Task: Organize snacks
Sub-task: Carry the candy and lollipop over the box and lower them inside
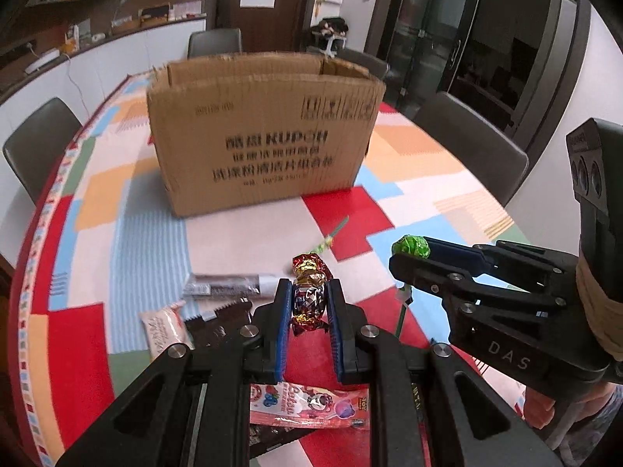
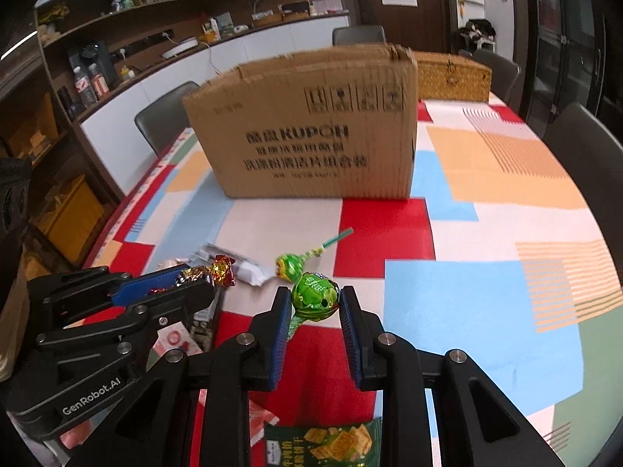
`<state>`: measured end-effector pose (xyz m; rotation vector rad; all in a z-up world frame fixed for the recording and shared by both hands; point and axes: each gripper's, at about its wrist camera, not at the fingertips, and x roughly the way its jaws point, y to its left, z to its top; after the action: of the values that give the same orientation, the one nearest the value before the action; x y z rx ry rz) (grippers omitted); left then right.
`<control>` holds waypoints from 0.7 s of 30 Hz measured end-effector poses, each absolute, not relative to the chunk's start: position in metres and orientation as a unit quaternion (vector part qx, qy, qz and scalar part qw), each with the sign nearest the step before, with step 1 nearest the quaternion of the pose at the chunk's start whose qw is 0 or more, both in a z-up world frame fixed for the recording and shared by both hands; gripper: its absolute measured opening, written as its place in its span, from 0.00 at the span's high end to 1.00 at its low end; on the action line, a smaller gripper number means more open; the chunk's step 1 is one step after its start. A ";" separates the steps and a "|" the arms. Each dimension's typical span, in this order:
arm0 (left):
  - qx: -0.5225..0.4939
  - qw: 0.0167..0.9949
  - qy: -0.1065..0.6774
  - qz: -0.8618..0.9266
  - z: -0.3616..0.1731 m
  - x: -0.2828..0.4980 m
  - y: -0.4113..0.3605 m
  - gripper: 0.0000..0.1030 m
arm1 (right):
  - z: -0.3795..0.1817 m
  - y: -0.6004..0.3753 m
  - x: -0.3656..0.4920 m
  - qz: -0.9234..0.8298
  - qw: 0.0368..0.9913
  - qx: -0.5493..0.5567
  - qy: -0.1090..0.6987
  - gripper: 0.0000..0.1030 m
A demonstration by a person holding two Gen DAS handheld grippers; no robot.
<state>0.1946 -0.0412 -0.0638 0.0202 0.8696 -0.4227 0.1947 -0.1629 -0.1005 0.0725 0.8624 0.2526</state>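
We note a red-gold foil candy (image 1: 309,295), green lollipop (image 2: 314,293), brown cardboard box (image 1: 264,132), and red, blue, orange patchwork tablecloth (image 2: 486,233).

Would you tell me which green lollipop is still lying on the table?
The far lollipop with the green stick; the other lollipop is clamped in the right gripper.

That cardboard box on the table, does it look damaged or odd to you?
Yes. The box has a ragged, torn top edge near its right corner, and its flaps look roughly cut away. It stands upright on the table, though. Snacks lie scattered in front of it, which fits sorting in progress.
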 end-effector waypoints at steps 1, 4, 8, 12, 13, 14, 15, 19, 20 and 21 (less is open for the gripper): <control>0.009 0.888 0.413 -0.203 -0.059 0.194 -0.040 0.82 | -0.096 -0.163 0.194 0.123 0.902 0.033 0.412 0.74; 0.013 0.897 0.392 -0.202 -0.042 0.195 -0.038 0.82 | -0.081 -0.161 0.192 0.125 0.910 0.028 0.395 0.74; 0.018 0.908 0.367 -0.199 -0.019 0.198 -0.037 0.82 | -0.060 -0.160 0.194 0.127 0.921 0.020 0.369 0.74; 0.024 0.919 0.341 -0.197 0.003 0.203 -0.037 0.82 | -0.040 -0.160 0.198 0.126 0.929 0.019 0.347 0.74; 0.025 0.922 0.334 -0.196 0.010 0.205 -0.037 0.82 | -0.035 -0.160 0.199 0.126 0.931 0.018 0.341 0.74; 0.026 0.924 0.328 -0.195 0.015 0.207 -0.037 0.82 | -0.028 -0.160 0.201 0.125 0.934 0.018 0.334 0.74; 0.027 0.926 0.323 -0.194 0.019 0.209 -0.036 0.82 | -0.023 -0.160 0.202 0.124 0.936 0.017 0.328 0.74; 0.032 0.934 0.300 -0.189 0.044 0.220 -0.035 0.82 | -0.001 -0.159 0.211 0.122 0.945 0.012 0.304 0.74; 0.033 0.936 0.296 -0.189 0.049 0.224 -0.035 0.82 | 0.004 -0.159 0.214 0.120 0.947 0.012 0.298 0.74; 0.035 0.937 0.293 -0.187 0.054 0.228 -0.035 0.82 | 0.009 -0.159 0.218 0.121 0.948 0.011 0.293 0.74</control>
<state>0.2275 -0.0349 0.0537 0.0709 0.5982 -0.3816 0.2178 -0.1592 0.0094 0.0228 0.5967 0.2457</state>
